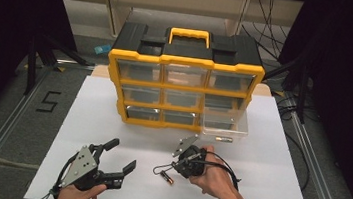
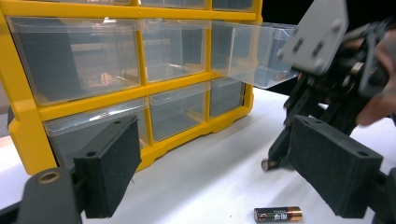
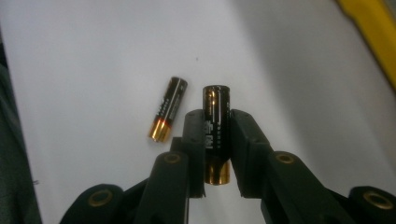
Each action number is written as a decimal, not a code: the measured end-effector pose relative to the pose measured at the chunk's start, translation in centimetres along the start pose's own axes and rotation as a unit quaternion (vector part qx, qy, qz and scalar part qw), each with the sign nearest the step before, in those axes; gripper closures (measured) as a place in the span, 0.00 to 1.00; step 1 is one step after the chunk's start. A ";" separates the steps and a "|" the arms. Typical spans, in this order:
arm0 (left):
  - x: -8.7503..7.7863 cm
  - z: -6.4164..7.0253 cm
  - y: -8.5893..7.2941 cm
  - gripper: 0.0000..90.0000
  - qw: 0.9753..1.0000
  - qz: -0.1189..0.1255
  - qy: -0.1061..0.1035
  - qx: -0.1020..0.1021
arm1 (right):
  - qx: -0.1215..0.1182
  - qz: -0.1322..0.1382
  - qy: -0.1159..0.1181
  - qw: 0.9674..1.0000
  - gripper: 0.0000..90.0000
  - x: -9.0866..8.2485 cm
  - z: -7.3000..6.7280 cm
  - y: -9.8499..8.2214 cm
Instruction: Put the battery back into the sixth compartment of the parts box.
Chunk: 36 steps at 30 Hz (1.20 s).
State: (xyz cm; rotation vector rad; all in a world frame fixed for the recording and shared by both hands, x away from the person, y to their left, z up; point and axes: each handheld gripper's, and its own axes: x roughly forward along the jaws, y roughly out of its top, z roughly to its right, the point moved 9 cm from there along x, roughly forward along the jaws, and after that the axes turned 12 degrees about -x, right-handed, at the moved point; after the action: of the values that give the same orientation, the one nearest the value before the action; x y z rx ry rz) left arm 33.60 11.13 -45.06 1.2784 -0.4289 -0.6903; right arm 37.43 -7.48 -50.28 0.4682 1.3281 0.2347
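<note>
White tabletop (image 1: 113,107) before a yellow drawer cabinet (image 1: 183,87): one battery (image 3: 215,135) is clamped between the right gripper's (image 3: 217,140) jaws, a second battery (image 3: 168,108) lying just beside them. The left gripper (image 1: 120,157) is held spread and empty. The pick-up step is judged complete; carriage to the pulled-out drawer (image 1: 224,122) beyond is called for next.

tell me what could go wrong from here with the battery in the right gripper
1. The right gripper pinches the held battery only around its middle between narrow pads, so the smooth cell could pivot or slip out on the way.
2. A second battery lies loose on the white table close beside it; a low sweep might knock it rolling.
3. The open drawer of the yellow organizer sticks out with another cell already inside; its front wall could catch the load.
</note>
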 end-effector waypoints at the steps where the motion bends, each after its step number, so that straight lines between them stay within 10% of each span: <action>1: 0.0 0.0 0.0 0.19 1.000 0.000 0.000 -0.001 | -0.001 0.005 -0.001 1.000 0.85 -0.5 0.0 0.2; 23: 0.0 0.0 0.0 0.18 1.000 0.000 0.000 0.000 | 0.003 0.108 -0.053 0.993 0.85 -8.3 1.2 3.1; 36: 0.0 0.0 -0.1 0.19 1.000 -0.001 0.000 0.000 | 0.006 0.163 -0.086 0.983 0.85 -12.5 2.7 3.6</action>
State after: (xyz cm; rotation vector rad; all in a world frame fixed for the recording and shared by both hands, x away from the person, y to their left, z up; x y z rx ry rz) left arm 33.60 11.09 -45.11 1.2794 -0.4275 -0.6930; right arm 37.42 -10.09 -37.25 0.7012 1.0797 0.4470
